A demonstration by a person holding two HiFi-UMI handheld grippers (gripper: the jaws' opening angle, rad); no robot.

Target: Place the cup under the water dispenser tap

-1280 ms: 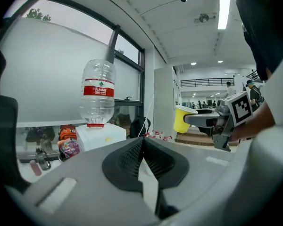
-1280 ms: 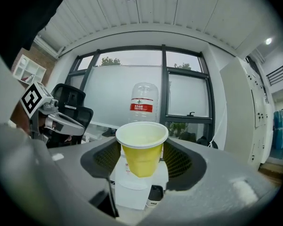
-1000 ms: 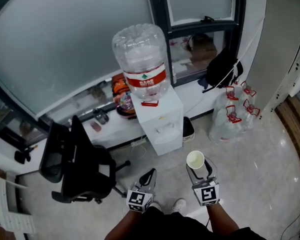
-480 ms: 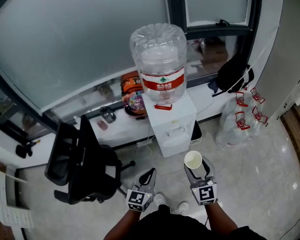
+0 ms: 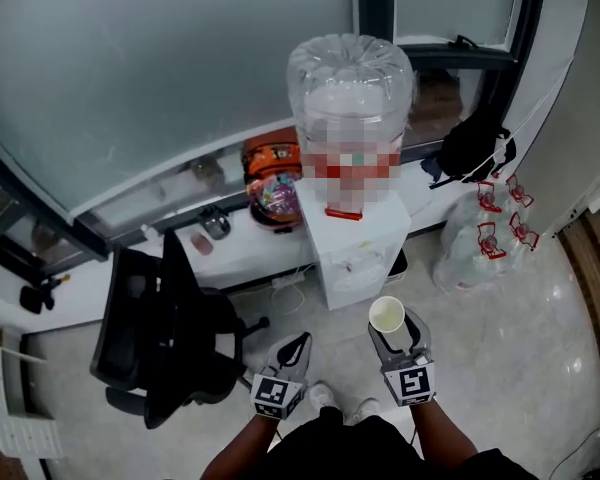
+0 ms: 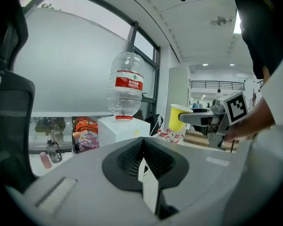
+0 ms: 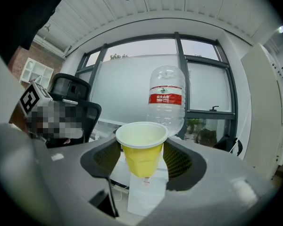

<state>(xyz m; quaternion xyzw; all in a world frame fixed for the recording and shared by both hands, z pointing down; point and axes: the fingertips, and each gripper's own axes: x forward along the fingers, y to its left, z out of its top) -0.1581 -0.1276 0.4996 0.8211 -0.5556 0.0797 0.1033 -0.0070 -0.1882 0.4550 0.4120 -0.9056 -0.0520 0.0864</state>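
A white water dispenser (image 5: 355,248) with a big clear bottle (image 5: 350,108) on top stands against the window wall. My right gripper (image 5: 395,331) is shut on a yellow paper cup (image 5: 387,314), upright and empty, held just in front of the dispenser's front face. In the right gripper view the cup (image 7: 142,149) sits between the jaws, with the bottle (image 7: 166,98) and the dispenser's white body (image 7: 144,197) straight behind it. My left gripper (image 5: 298,346) is shut and empty, to the left of the cup. The left gripper view shows the dispenser (image 6: 122,128) ahead and the cup (image 6: 178,118) at right.
A black office chair (image 5: 160,318) stands left of the dispenser. The window ledge (image 5: 230,248) holds an orange bag (image 5: 272,173) and a flask (image 5: 217,225). Bagged empty jugs (image 5: 480,238) and a black bag (image 5: 470,148) are at right. A dark bin (image 5: 398,263) sits beside the dispenser.
Both grippers have moved forward toward the dispenser, the right one carrying the cup. The dispenser now sits closer and more nearly straight ahead of the cup.
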